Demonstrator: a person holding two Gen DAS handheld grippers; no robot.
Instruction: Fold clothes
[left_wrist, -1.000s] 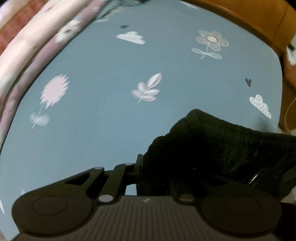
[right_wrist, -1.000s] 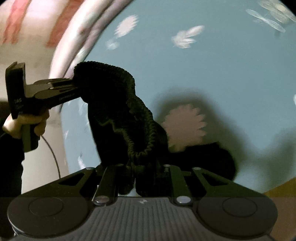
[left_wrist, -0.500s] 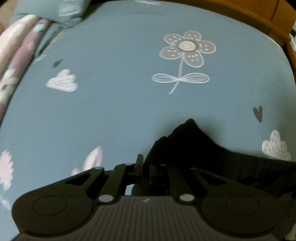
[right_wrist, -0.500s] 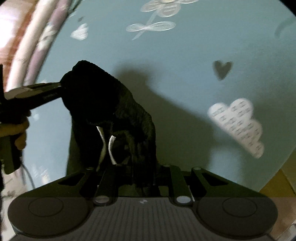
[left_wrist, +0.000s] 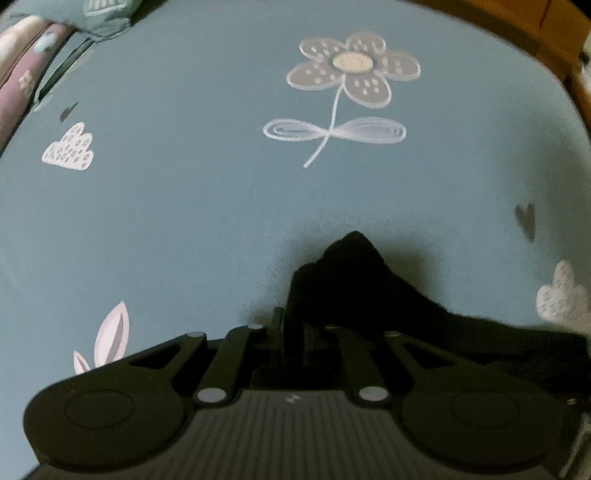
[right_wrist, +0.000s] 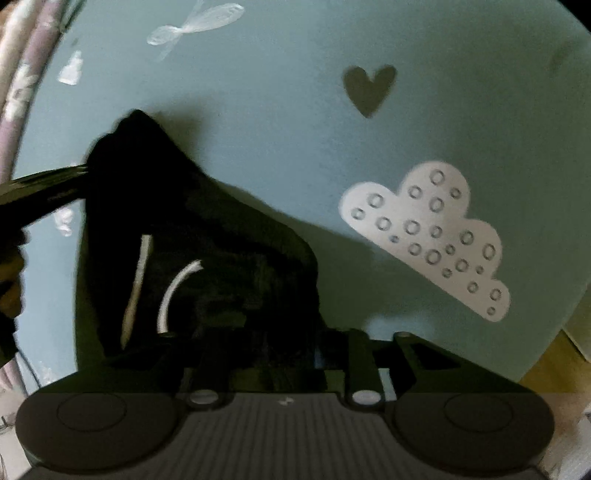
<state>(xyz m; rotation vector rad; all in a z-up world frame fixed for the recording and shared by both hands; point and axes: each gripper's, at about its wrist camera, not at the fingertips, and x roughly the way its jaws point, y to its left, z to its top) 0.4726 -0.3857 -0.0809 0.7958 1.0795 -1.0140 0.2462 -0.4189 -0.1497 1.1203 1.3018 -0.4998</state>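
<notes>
A black garment (left_wrist: 354, 273) with an elastic waistband and white drawstrings (right_wrist: 136, 280) lies bunched low on the blue patterned bedsheet (left_wrist: 184, 221). My left gripper (left_wrist: 295, 325) points steeply down with a raised peak of the cloth pinched between its jaws, which are opening. In the right wrist view that left gripper (right_wrist: 83, 175) comes in from the left, holding the garment's (right_wrist: 221, 236) peak up. My right gripper (right_wrist: 291, 343) is opening. The cloth lies against its left side, and a strip of sheet shows beside its right finger (right_wrist: 356, 339).
Pink and purple striped bedding (left_wrist: 18, 74) lies along the left edge of the bed, with a folded blue piece (left_wrist: 103, 18) at the top left. A wooden bed frame (left_wrist: 517, 22) borders the far right. A person's hand (right_wrist: 9, 280) holds the left gripper.
Both grippers have come down close to the sheet with the garment, which now slumps on it. The right jaws have spread apart; the left ones look much the same.
</notes>
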